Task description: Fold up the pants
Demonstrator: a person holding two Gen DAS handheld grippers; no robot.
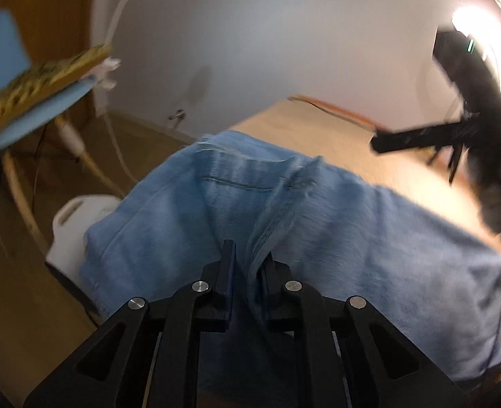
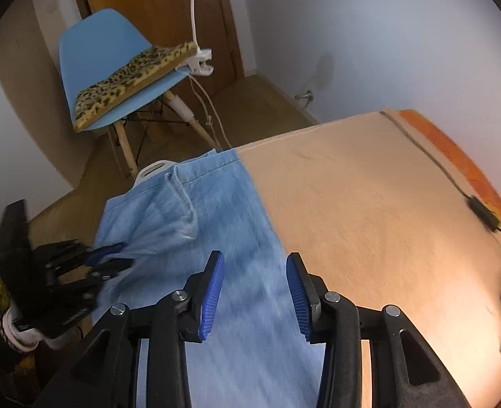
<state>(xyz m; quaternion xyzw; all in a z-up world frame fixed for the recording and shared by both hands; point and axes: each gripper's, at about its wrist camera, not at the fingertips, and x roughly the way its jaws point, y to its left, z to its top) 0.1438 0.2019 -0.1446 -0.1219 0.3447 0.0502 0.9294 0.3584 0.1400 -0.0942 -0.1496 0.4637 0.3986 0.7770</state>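
Light blue denim pants lie across the tan table, one end hanging over its edge. My left gripper is shut on a raised fold of the denim, which runs up between its fingers. From the right wrist view, the left gripper pinches the near left edge of the pants. My right gripper hovers open over the pants' right edge, blue pads apart, nothing pressed between them. In the left wrist view the right gripper is a dark blur above the table at right.
A blue chair with a leopard-print cushion stands beyond the table end, with a white clip lamp on it. A white plastic object sits under the hanging pants. A black cable with a small box runs along the orange far edge.
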